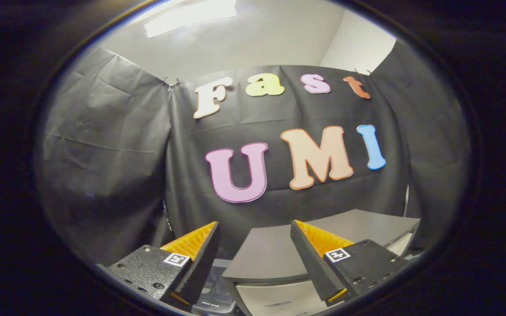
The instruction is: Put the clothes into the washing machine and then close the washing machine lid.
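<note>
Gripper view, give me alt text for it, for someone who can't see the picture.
The gripper is held up with its fingers wide open and nothing between them, facing the booth's black cloth wall. Just ahead of the fingers and below them is a grey lid on a white cabinet-like appliance, probably the washing machine. A ceiling light glows above the cloth.

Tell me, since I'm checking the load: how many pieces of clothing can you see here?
0. The open tongs hold nothing; beyond them stands the grey washing machine lid. Clothes may lie lower, hidden.
</note>
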`<action>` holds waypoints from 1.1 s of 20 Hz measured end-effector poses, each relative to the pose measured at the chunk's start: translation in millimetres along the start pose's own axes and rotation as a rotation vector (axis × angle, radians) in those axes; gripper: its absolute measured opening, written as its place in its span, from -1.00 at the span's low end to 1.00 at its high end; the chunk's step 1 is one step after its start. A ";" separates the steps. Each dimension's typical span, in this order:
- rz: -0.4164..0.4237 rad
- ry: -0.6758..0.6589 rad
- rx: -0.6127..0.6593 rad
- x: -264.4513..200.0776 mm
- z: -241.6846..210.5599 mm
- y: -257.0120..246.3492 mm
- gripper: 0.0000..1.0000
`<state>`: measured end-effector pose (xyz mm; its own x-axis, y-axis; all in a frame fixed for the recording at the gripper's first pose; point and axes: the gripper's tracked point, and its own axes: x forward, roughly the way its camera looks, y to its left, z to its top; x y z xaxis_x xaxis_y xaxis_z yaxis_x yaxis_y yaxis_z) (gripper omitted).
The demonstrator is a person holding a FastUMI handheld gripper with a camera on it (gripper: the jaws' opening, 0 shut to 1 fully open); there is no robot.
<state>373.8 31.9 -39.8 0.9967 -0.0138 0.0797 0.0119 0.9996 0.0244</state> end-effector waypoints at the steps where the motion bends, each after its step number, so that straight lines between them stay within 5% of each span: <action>1: -0.017 -0.006 0.001 -4.0 -2.9 -10.3 0.92; 12: -0.087 -0.089 -0.096 -46.3 -17.2 -58.2 0.93; 18: -0.045 -0.152 -0.282 -57.6 -22.4 -51.3 0.94; 22: -0.010 -0.133 -0.295 -79.4 -46.7 -44.6 0.93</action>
<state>297.9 -10.5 -93.7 0.9775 -0.0071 0.2108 0.0636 0.9628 -0.2626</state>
